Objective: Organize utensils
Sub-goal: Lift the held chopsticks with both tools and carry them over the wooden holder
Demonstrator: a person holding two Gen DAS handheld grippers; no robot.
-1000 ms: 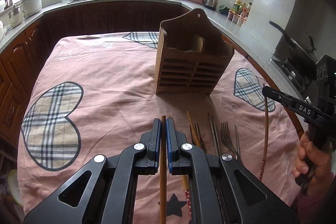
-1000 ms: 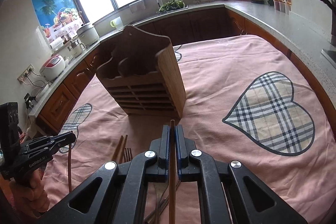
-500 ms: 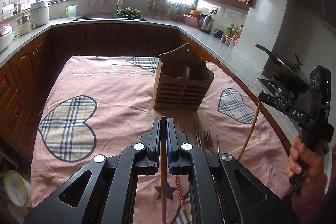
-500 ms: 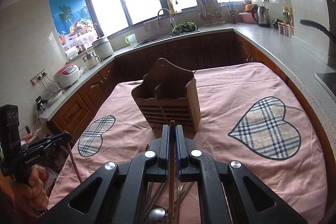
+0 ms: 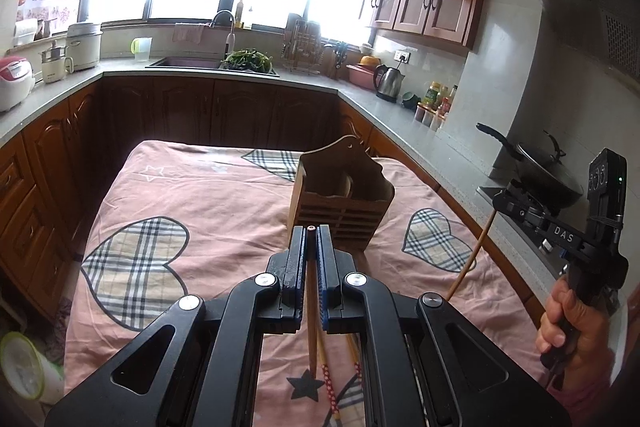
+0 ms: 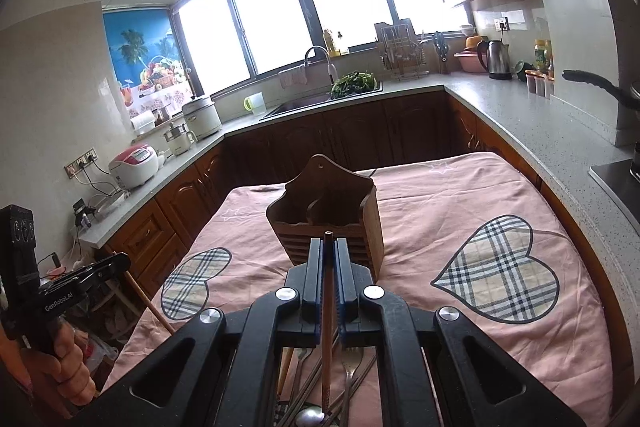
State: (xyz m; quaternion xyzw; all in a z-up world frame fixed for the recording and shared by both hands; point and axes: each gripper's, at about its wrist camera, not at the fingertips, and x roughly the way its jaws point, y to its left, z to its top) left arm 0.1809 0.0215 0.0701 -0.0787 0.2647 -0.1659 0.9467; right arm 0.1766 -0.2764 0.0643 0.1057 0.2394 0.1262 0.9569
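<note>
I had one wooden chopstick [image 5: 311, 291] pinched between the closed fingers of the left gripper [image 5: 311, 231], its blunt end just showing at the fingertips and the rest hanging below, clear of the cloth. The right gripper [image 6: 329, 241] was clamped the same way on a second chopstick [image 6: 328, 307], which also ran down between the pads and out beneath. I judged that holding each stick near one end, roughly in line with the fingers, left most of its length free to be lowered into a slot.

The wooden utensil holder [image 6: 326, 223] stood upright on the table ahead of both grippers, its open compartments facing up and, as far as I could see, empty. Both tools sat above its rim, which I took as clearance for a drop from overhead; neither stick had entered it yet. I could not tell which compartment either one lined up with.

The remaining cutlery [image 6: 320, 387] lay in a loose heap on the near edge of the pink tablecloth [image 6: 440, 195], under the right gripper: a fork [image 6: 352, 359], a spoon [image 6: 310, 417], and more sticks, overlapping. A red-dotted chopstick [image 5: 329, 383] lay below the left gripper. So most of the sorting looked undone.

The risk I saw was the sticks swinging or slipping, since each was held at only one narrow point.
</note>
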